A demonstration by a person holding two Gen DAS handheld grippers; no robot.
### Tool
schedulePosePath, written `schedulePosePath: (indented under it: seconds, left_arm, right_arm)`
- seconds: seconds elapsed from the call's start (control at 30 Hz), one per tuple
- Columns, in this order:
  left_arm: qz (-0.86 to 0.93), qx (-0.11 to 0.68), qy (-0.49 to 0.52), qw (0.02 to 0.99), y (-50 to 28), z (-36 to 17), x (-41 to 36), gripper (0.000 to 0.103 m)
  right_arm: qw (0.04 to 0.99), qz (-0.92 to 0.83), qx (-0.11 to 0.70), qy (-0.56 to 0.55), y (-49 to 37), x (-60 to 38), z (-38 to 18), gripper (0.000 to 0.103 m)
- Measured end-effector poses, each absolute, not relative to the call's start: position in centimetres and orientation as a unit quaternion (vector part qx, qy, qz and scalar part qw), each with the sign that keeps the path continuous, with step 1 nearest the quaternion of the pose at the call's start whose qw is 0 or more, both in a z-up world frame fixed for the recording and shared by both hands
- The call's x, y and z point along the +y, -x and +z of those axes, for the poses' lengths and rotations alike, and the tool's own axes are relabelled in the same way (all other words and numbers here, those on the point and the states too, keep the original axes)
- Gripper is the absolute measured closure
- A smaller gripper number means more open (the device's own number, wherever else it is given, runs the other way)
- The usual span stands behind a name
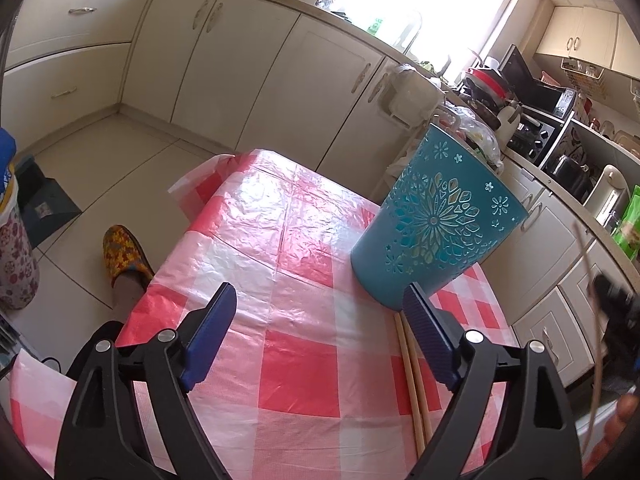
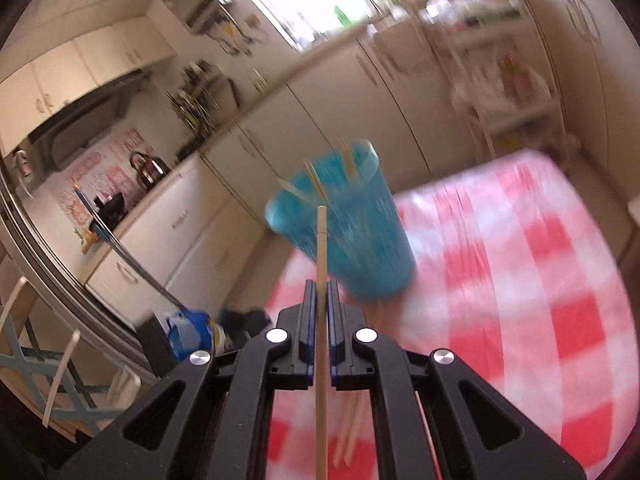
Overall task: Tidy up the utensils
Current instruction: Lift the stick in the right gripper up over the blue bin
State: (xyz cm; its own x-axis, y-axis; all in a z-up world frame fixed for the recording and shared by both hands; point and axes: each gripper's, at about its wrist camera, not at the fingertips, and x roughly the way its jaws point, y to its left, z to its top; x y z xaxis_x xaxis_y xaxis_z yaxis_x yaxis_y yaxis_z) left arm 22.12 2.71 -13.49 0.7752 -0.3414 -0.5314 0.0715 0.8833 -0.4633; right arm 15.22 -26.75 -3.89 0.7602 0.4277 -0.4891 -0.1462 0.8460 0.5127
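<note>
Left gripper (image 1: 320, 320): we held it released, its blue pads wide apart in the lower half of the left wrist view, hovering over the checked cloth with nothing between the fingers.
Right gripper (image 2: 319, 300): we had it clenched on a single wooden chopstick (image 2: 321, 280), which ran straight up through the lower centre of the right wrist view, its tip reaching just in front of the holder.
Teal holder (image 1: 436, 216): it stood upright on the table at centre right of the left wrist view, a cut-out flower pattern on its wall; in the right wrist view the same holder (image 2: 344, 224) was blurred, with a few pale sticks showing at its rim.
Loose chopsticks (image 1: 412, 376): a pair lay side by side on the cloth in the lower right of the left wrist view, starting just beside the holder's base and partly hidden behind the right-hand finger.
Tablecloth (image 1: 280, 240): red-and-white checked plastic covered the table, glossy with window glare.
Slipper (image 1: 122, 256): a yellow patterned slipper rested on the tiled floor at the left of the left wrist view.
Sharpness: the right wrist view was smeared, so we could not count the sticks in the holder.
</note>
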Motion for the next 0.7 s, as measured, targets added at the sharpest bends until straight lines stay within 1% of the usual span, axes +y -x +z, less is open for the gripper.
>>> schedulePosePath:
  seconds: [0.17,0.23,0.33,0.43,0.7]
  left_arm:
    - [-0.116,0.317,0.213,0.917,-22.2,-13.5,2.6,0.021]
    - [-0.118,0.316,0.213,0.917,-22.2,-13.5,2.5,0.021]
    - [-0.121,0.316,0.213,0.916,-22.2,-13.5,2.4,0.021]
    - [-0.124,0.315,0.215,0.916,-22.1,-13.5,2.5,0.021]
    - [-0.13,0.309,0.221,0.916,-22.0,-13.4,2.6,0.02]
  right_arm:
    - [0.944,0.151,0.215,-0.2,-19.4,-24.8,2.6,0.097]
    - [0.958,0.132,0.18,-0.178,-21.3,-23.6,4.4,0.097]
    - [0.97,0.102,0.153,-0.158,-24.5,-22.8,5.7,0.097]
    - [0.977,0.069,0.143,-0.14,-27.9,-22.3,5.6,0.097]
    - [0.975,0.027,0.185,-0.12,-33.5,-21.8,1.9,0.097]
